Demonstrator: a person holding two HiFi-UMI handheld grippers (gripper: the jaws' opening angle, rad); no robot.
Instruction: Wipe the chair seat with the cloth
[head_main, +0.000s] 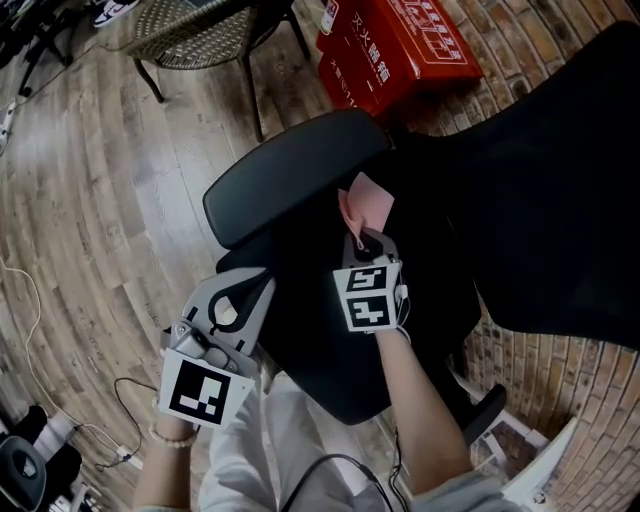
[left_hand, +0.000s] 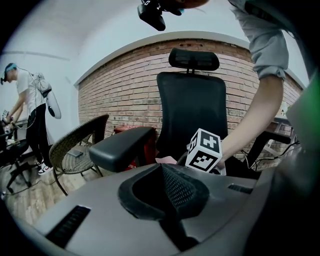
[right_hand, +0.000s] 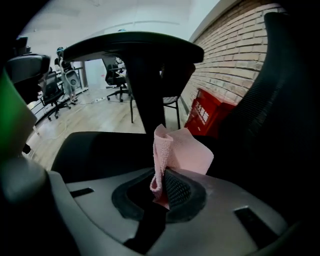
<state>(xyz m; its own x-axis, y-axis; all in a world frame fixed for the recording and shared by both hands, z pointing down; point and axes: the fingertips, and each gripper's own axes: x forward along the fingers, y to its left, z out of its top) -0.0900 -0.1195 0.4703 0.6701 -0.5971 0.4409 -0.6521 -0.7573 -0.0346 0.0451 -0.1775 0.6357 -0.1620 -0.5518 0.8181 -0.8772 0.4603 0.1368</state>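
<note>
Pink cloth (right_hand: 182, 155) stands pinched by its folded edge in the right gripper (right_hand: 162, 187), over the black chair seat (right_hand: 100, 150), toward its far side by the backrest (right_hand: 280, 100). To wipe well, lower it until the loose flap lies flat, then draw overlapping strokes toward the near edge. The left gripper (left_hand: 165, 187), jaws together on nothing, hangs near the left armrest (left_hand: 120, 147).

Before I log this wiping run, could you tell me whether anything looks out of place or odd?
Nothing looks spilled or damaged. Only the pink cloth, pinched in the right gripper, stands up bunched and folded rather than spread over the chair seat.
</note>
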